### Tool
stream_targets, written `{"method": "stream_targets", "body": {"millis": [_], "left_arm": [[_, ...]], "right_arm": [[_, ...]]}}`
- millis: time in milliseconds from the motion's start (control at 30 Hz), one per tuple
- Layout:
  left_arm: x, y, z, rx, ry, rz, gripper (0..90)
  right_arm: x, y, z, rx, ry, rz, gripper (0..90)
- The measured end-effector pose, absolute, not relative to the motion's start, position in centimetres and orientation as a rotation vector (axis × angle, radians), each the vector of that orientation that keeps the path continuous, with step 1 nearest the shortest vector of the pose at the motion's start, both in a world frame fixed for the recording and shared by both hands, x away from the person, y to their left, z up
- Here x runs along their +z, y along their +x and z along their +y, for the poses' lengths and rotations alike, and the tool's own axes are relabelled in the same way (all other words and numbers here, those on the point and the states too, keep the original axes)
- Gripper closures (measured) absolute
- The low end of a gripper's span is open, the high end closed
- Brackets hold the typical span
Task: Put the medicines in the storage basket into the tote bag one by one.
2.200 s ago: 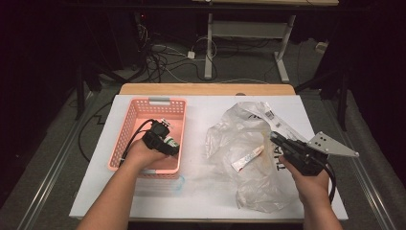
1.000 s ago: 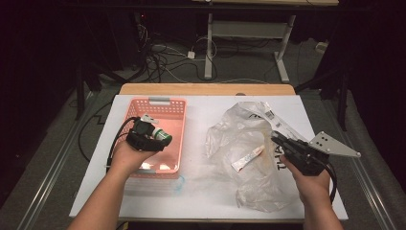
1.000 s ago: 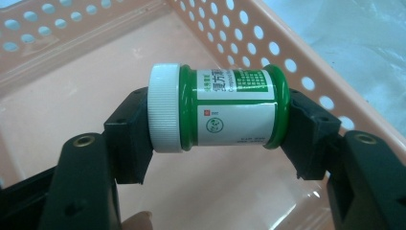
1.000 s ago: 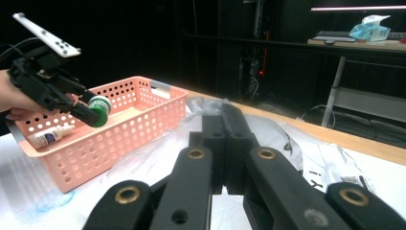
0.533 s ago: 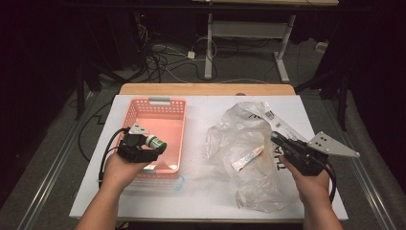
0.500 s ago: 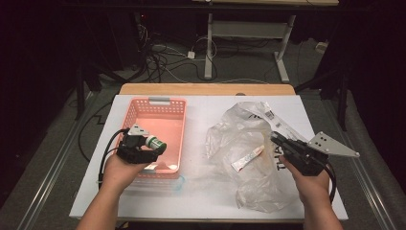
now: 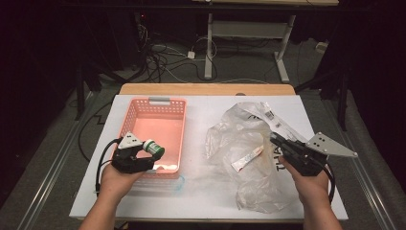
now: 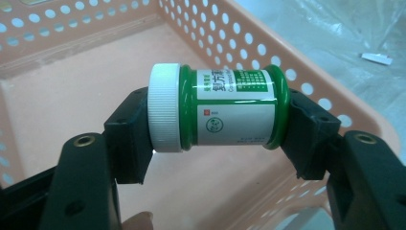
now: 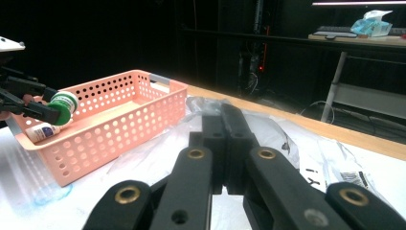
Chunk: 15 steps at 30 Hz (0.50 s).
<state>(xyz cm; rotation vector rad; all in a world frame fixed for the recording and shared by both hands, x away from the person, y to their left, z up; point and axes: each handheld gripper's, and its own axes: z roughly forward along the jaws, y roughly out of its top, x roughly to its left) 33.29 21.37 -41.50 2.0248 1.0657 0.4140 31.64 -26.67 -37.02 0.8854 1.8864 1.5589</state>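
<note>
A green bottle [image 7: 154,147] with a white cap lies sideways between the jaws of my left gripper [image 7: 145,154], which is shut on it. The left gripper view has the bottle [image 8: 225,108] gripped cap to base, above the floor of a pink perforated basket [image 8: 297,62]. From above, the bottle hangs over the near end of that basket [image 7: 126,125]. My right gripper [image 7: 278,142] is shut with nothing visible between its jaws, resting over a crumpled clear plastic bag [image 7: 239,129]. The right gripper view has its closed jaws [image 9: 225,120] pointing along the table past the basket [image 9: 119,124].
A small white tube [image 7: 248,158] lies in the bag. A small white container [image 9: 43,130] lies inside the basket's near corner. A white mat [image 7: 201,110] covers the wooden table. Cables and desk legs stand on the dark floor beyond.
My left gripper has carried the green bottle leftward and nearer to the person, from mid-basket to its near end. The right gripper has stayed put.
</note>
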Motion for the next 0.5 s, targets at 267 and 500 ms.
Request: {"method": "stream_targets", "body": {"millis": [267, 500], "left_arm": [[-41.4, 32.4, 20.8, 0.415, 2.004, 1.029, 34.7], [-40.4, 31.5, 19.4, 0.435, 1.994, 0.968, 34.8]], "right_arm": [[-36.8, 31.4, -26.8, 1.564, 0.882, 1.879, 90.0], [-36.7, 31.3, -26.9, 1.569, 0.875, 1.875, 90.0]]}}
